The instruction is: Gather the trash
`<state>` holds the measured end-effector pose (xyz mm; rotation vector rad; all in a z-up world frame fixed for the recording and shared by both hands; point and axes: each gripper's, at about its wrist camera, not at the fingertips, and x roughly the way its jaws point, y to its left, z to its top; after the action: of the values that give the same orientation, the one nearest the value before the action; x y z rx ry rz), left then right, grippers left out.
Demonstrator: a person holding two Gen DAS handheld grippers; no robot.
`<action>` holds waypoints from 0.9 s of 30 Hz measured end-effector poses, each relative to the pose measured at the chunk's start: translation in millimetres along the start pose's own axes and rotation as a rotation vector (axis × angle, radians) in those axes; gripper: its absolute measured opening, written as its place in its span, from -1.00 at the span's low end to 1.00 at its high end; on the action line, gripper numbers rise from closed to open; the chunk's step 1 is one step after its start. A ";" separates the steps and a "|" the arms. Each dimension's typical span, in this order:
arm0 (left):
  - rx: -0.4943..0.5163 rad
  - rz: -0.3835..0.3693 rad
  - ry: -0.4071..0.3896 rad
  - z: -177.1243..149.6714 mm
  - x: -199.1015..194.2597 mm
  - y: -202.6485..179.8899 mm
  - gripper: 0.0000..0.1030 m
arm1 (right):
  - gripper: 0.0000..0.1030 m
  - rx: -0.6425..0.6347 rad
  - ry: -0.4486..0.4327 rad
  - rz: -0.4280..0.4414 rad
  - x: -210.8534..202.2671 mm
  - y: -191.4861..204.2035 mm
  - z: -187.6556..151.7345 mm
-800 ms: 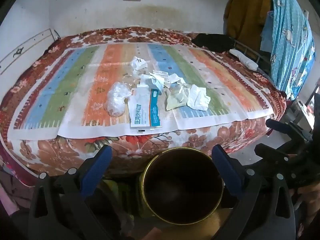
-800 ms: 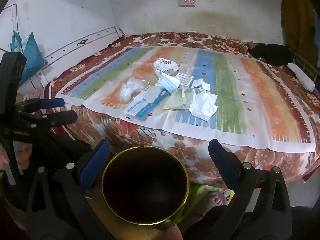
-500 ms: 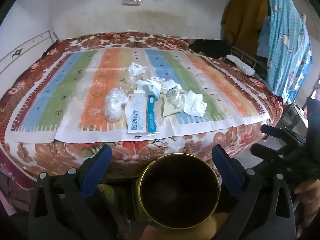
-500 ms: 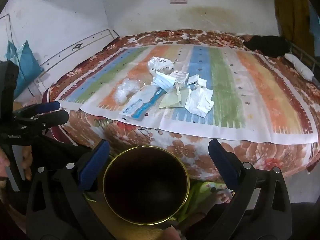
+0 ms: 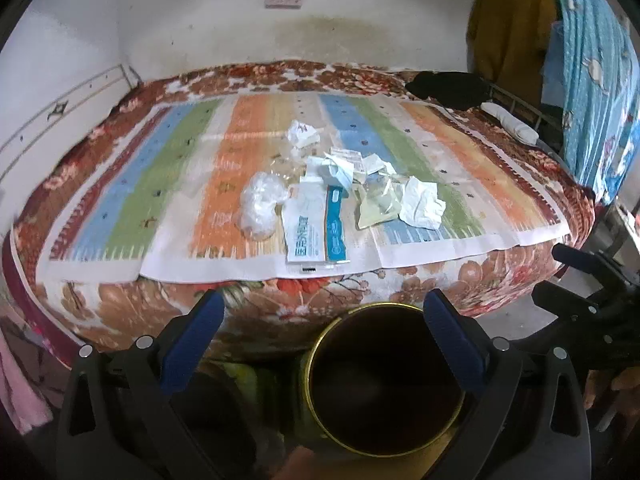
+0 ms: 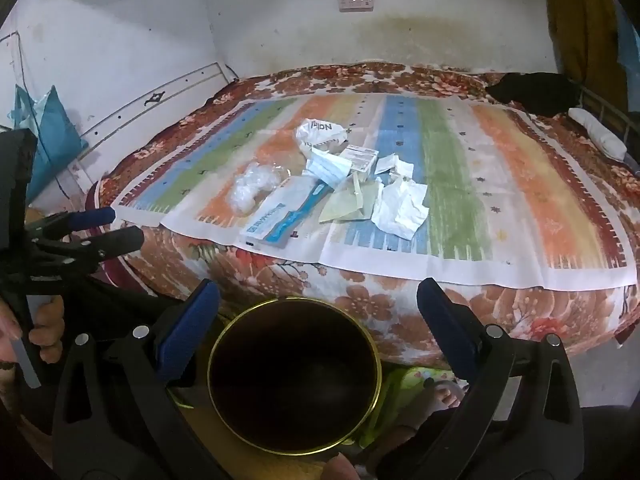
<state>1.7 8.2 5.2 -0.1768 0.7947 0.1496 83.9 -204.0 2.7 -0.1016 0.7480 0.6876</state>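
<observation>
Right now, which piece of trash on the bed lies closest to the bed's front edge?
The flat white-and-blue packet. Its lower end almost reaches the striped mat's front border, while the crumpled tissue and clear plastic bag lie farther back.

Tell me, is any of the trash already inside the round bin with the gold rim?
No, the bin looks dark and empty inside, while the crumpled tissue, face mask and other wrappers lie on the striped mat.

Striped mat [image 5: 168,184]; floral blanket [image 5: 120,300]; gold-rimmed bin [image 5: 384,380].
</observation>
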 end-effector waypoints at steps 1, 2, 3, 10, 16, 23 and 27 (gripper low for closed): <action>-0.011 -0.019 0.004 0.6 -0.1 2.0 0.89 | 0.83 -0.008 0.003 -0.004 0.7 1.7 -0.4; -0.018 -0.034 0.005 0.9 -0.4 3.5 0.89 | 0.83 -0.013 0.005 -0.003 0.9 2.6 -0.2; -0.022 -0.036 0.003 1.0 -0.9 3.6 0.89 | 0.83 -0.019 0.008 0.000 1.3 4.0 0.0; 0.000 -0.027 -0.010 0.3 -3.1 -2.1 0.89 | 0.83 -0.025 0.014 0.006 0.0 6.5 0.0; 0.001 -0.044 -0.006 0.4 -4.2 -4.0 0.89 | 0.83 -0.012 0.028 -0.015 0.1 4.3 2.0; -0.012 -0.053 -0.012 1.1 -4.8 -2.6 0.89 | 0.83 0.003 0.019 0.029 0.1 0.4 1.6; -0.016 -0.047 -0.038 2.3 -8.4 -2.4 0.89 | 0.83 0.001 0.022 0.020 0.3 0.5 1.5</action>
<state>-2.0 5.9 13.0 -0.2067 0.7512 0.1145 84.6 -203.0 3.7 -0.1013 0.7715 0.7058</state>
